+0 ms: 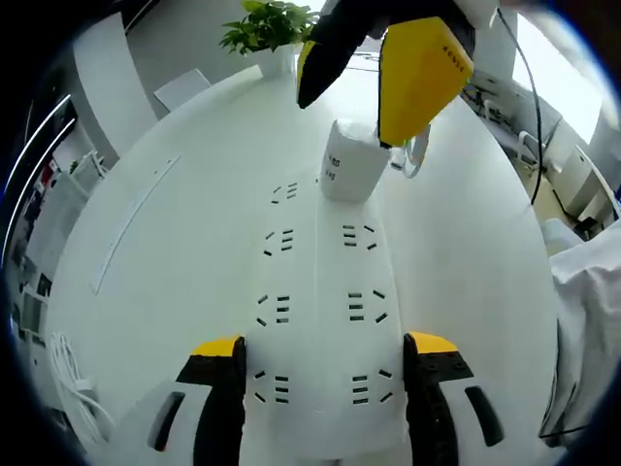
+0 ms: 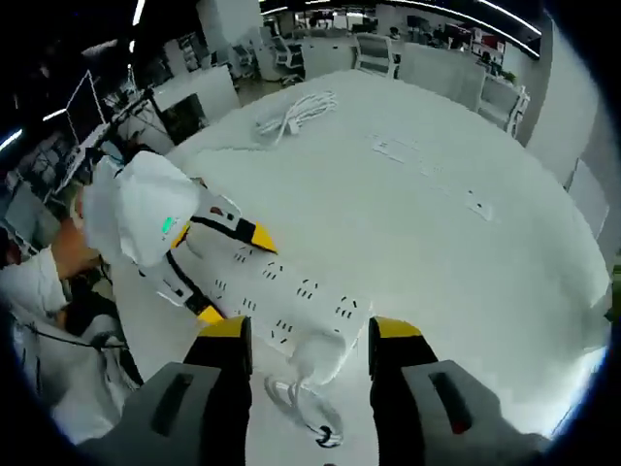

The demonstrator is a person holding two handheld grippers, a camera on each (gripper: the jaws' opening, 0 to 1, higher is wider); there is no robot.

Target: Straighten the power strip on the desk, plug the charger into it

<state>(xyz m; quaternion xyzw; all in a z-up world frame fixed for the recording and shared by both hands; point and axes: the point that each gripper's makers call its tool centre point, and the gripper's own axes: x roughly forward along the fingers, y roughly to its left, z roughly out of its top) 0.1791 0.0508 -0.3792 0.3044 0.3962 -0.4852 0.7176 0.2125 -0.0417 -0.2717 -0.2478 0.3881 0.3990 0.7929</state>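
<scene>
White power strip [image 1: 320, 320] on desk [image 1: 175, 243] | left gripper [image 1: 323, 364] clamps its near end | right gripper [image 2: 299, 335] closed on charger [image 2: 315, 354] at far end

White power strip [image 1: 320, 320] — white desk [image 1: 175, 243].

Power strip [image 1: 320, 320]: near end running out of the left gripper view at the bottom edge, between the left gripper's [image 1: 323, 364] jaws; whether they are pressing its sides cannot be told.

Charger [image 1: 349, 160]: beyond that gripper; its top is being covered by the right gripper [image 1: 383, 68]; its prongs are hidden against the strip, so seating cannot be told. Its printed label is too small to read.

Charger cable [image 2: 310, 413]: lying between the right gripper's jaws, its end too blurred to make out.

Coiled white cable [image 1: 73, 374]: partly cut off left of the left gripper.
</scene>
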